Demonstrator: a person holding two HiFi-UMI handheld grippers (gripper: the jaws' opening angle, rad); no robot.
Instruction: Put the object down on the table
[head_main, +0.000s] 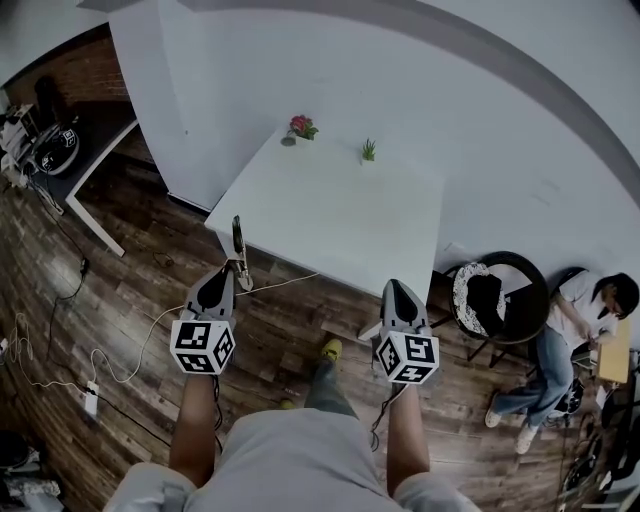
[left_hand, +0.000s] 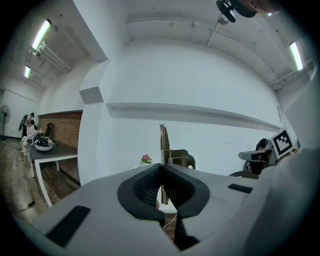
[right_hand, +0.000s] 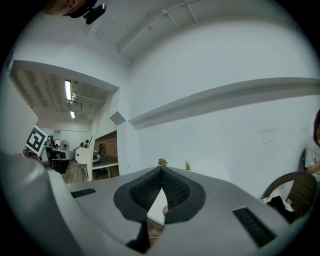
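Now the left gripper (head_main: 233, 268) is clamping its jaws on the lower end of what looks like a thin metal bracket (head_main: 238, 243), upright at seven o'clock off the white table (head_main: 340, 215), while the right gripper (head_main: 396, 286) is hovering at five o'clock with its jaws together on nothing.

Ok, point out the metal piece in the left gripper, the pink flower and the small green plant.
metal piece (left_hand: 163, 142): left gripper view, its upright strip.
pink flower (head_main: 301, 125): head view, its blossoms.
small green plant (head_main: 368, 150): head view, its leaves.
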